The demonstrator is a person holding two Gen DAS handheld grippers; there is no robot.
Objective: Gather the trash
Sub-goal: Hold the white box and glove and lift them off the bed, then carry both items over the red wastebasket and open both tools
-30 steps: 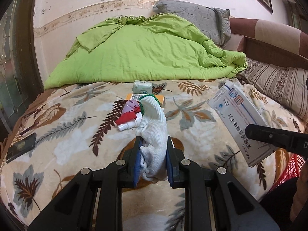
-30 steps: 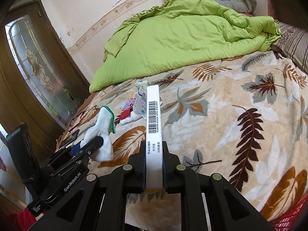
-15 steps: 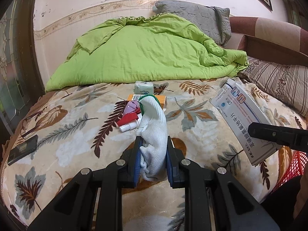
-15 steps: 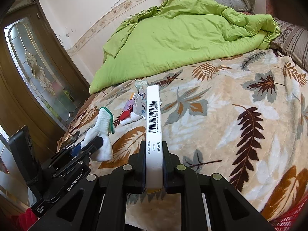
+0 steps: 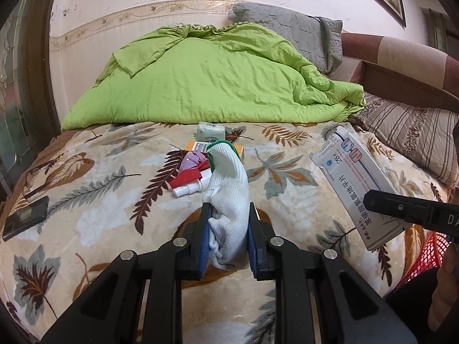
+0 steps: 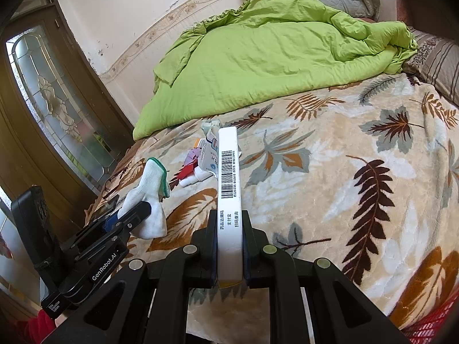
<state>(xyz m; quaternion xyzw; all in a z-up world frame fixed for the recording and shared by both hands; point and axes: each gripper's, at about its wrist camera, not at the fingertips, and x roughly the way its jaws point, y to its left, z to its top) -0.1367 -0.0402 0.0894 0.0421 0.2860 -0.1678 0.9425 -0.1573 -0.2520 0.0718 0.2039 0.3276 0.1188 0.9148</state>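
My left gripper (image 5: 228, 215) is shut on a white knit glove (image 5: 228, 186) with a green cuff, held above the leaf-patterned bedspread (image 5: 94, 197). The same glove (image 6: 149, 192) shows at the left of the right wrist view, clamped in the left gripper (image 6: 134, 212). My right gripper (image 6: 228, 220) is shut on a long white medicine box (image 6: 228, 183) with a barcode on its edge. That box (image 5: 355, 177) appears at the right of the left wrist view. On the bed behind lies a small heap of litter: red and purple wrappers (image 5: 190, 169), a white vial (image 5: 189, 187), an orange box (image 5: 195, 145) and a pale green packet (image 5: 210, 131).
A rumpled green quilt (image 5: 212, 80) and a grey pillow (image 5: 289, 33) fill the far half of the bed. A striped pillow (image 5: 410, 140) lies at the right. A black phone (image 5: 24, 218) rests near the left edge. A red mesh basket (image 5: 427, 258) stands beside the bed at lower right.
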